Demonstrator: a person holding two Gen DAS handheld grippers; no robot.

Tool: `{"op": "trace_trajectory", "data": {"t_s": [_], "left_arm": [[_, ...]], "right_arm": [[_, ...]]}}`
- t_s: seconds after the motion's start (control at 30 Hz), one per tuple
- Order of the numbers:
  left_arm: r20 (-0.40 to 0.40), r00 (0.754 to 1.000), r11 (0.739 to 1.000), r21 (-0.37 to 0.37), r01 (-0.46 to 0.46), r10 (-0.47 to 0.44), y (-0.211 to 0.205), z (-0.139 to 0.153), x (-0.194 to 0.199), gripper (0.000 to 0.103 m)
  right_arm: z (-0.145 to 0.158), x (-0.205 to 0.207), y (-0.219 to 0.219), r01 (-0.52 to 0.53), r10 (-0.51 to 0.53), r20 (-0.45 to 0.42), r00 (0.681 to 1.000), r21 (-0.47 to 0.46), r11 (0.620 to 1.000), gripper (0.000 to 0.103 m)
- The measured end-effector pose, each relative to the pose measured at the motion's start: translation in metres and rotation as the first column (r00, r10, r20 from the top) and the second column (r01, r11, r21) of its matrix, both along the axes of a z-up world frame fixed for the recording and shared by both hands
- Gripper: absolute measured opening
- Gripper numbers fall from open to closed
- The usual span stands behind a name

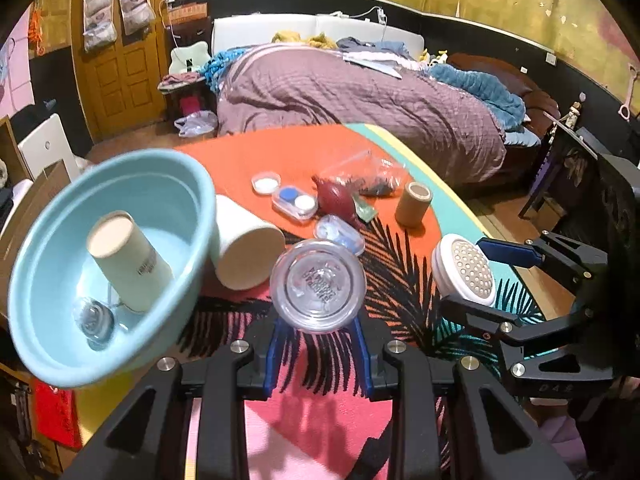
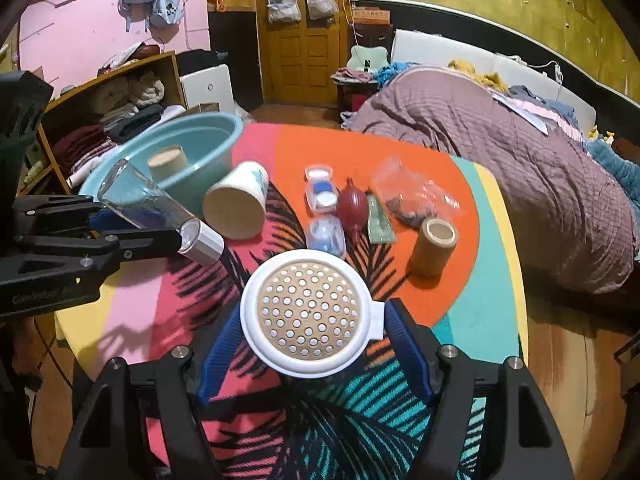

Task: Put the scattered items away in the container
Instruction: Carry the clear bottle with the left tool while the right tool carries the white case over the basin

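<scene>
My left gripper (image 1: 318,320) is shut on a clear bottle (image 1: 318,286), seen bottom-on and held above the table just right of the light-blue basin (image 1: 168,196). The right wrist view shows this bottle (image 2: 160,208) lying level, silver cap toward the table, at the basin (image 2: 208,140) rim. A cream tube (image 1: 128,258) and a small clear item (image 1: 94,318) lie in the basin. My right gripper (image 2: 312,316) is shut on a white round perforated disc (image 2: 310,314), held over the near table.
On the patterned tablecloth (image 2: 452,300) lie a tipped white paper cup (image 2: 236,206), a lens case (image 2: 322,196), a red blower bulb (image 2: 352,206), a clear bluish case (image 2: 326,236), a green sachet (image 2: 380,224), a plastic bag (image 2: 416,194) and an upright brown tube (image 2: 434,246). A bed (image 2: 520,152) stands behind.
</scene>
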State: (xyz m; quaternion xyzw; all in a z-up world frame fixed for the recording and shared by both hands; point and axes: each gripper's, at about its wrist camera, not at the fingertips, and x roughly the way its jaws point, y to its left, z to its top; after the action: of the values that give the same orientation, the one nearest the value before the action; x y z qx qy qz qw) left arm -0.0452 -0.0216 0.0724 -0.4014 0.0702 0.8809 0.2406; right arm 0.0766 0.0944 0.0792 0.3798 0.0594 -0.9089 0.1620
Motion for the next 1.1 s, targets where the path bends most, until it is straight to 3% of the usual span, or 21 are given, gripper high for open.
{"op": "trace_trajectory", "data": {"t_s": [0.5,1.1], "left_arm": [[-0.073,0.991,0.993,0.004,-0.115,0.115,-0.063,0.048,-0.018,0.032],[-0.023,0.961,0.961,0.015,-0.276,0.276,-0.152,0.036,-0.042,0.032]], "right_arm": [[0.044,-0.029,-0.061,-0.106,0.104,-0.062,0.993,-0.032,0.994,0.075],[0.046,-0.067,-0.159,-0.274,0.273,-0.041,0.961,-0.007,0.962,0.075]]}}
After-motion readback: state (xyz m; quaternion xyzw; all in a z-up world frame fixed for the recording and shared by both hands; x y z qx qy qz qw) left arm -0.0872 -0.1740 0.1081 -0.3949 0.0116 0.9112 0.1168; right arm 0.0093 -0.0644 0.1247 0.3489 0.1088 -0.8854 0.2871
